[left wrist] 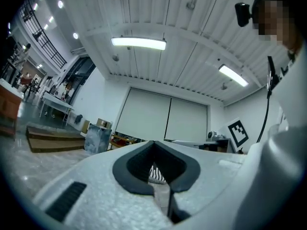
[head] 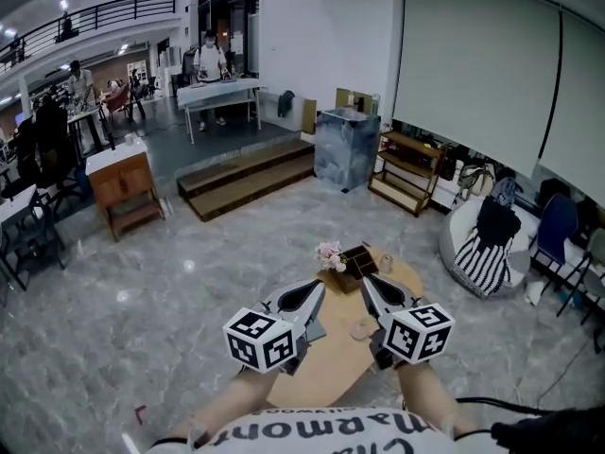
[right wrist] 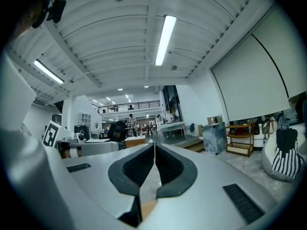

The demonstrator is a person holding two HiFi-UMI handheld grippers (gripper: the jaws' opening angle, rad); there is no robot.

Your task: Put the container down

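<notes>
As it rests on the table (head: pixel 333 362), the container (head: pixel 359 261) lies diagonally.

The round table (head: pixel 326 375) is half hidden behind the left gripper (head: pixel 319 286) and right gripper (head: pixel 365 280). The items (head: pixel 358 260) on it are too small to name. The shirt (head: pixel 321 433) is cut off by the bottom edge.

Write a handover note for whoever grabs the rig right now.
Left gripper: shut, empty, held over the round table.
Right gripper: shut, empty, beside the left one.
Dark container: on the table's far side, next to the pink flowers. Neither gripper touches it.
Done: container appears set down.
Left: nothing obvious. Just check that it sits steady.
</notes>
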